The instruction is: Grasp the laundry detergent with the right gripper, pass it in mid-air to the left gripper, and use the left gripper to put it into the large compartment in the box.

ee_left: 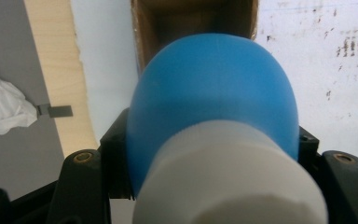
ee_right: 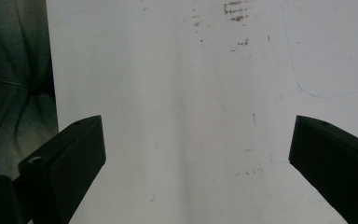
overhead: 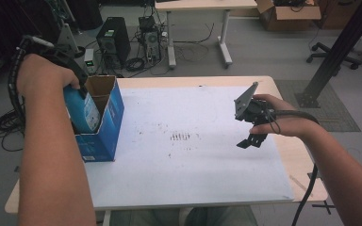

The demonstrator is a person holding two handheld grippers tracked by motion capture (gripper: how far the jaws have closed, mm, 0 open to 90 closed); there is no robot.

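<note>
From the high view, my left gripper (overhead: 78,89) clamps the blue bottle (overhead: 82,110) half inside the open box (overhead: 108,120); it may snag the rim and tip it. In the left gripper view the bottle (ee_left: 209,93) hides the jaw contact, so it could slip. In the right gripper view my right gripper (ee_right: 196,154) hangs released, empty, over the white sheet (ee_right: 191,70).

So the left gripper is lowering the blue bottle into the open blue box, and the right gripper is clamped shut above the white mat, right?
Not quite: the right gripper is open, its jaws standing wide apart with nothing between them, as the right gripper view shows. The left gripper does hold the blue bottle at the open blue box.
</note>
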